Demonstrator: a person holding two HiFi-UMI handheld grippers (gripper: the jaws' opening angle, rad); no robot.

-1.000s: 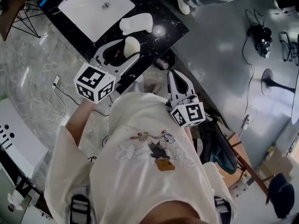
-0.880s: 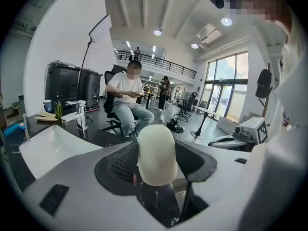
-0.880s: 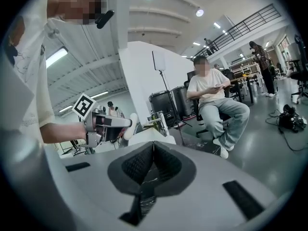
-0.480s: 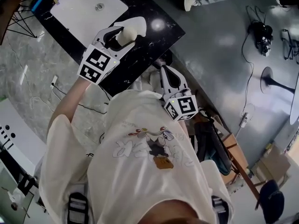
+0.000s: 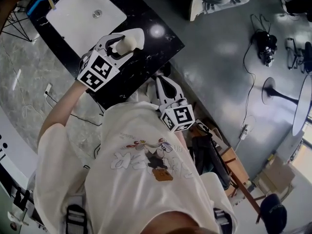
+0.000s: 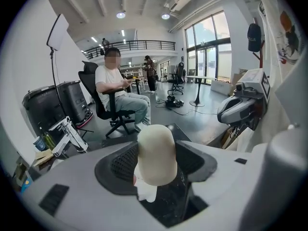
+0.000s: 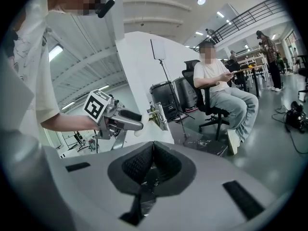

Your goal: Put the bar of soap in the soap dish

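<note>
A cream bar of soap [image 5: 123, 44] is clamped upright in my left gripper [image 5: 119, 41], which is shut on it over the black marble counter [image 5: 151, 50]. In the left gripper view the soap [image 6: 156, 150] fills the gap between the dark pads of the left gripper [image 6: 156, 165]. The white soap dish [image 5: 136, 33] lies on the counter just beyond the soap, partly hidden by it. My right gripper [image 5: 162, 81] hangs off the counter's near edge, close to the person's body. Its pads meet with nothing between them in the right gripper view [image 7: 153, 163].
A white basin [image 5: 80, 14] with a drain is set in the counter's far left, with a faucet [image 7: 157, 113] beside it. A person sits on an office chair [image 6: 115, 93] beyond the counter. Cables [image 5: 261, 45] and a round stand base [image 5: 279, 92] lie on the grey floor.
My left gripper carried the soap away from the counter's near edge, up to the soap dish. The right gripper shifted slightly left with the body.
</note>
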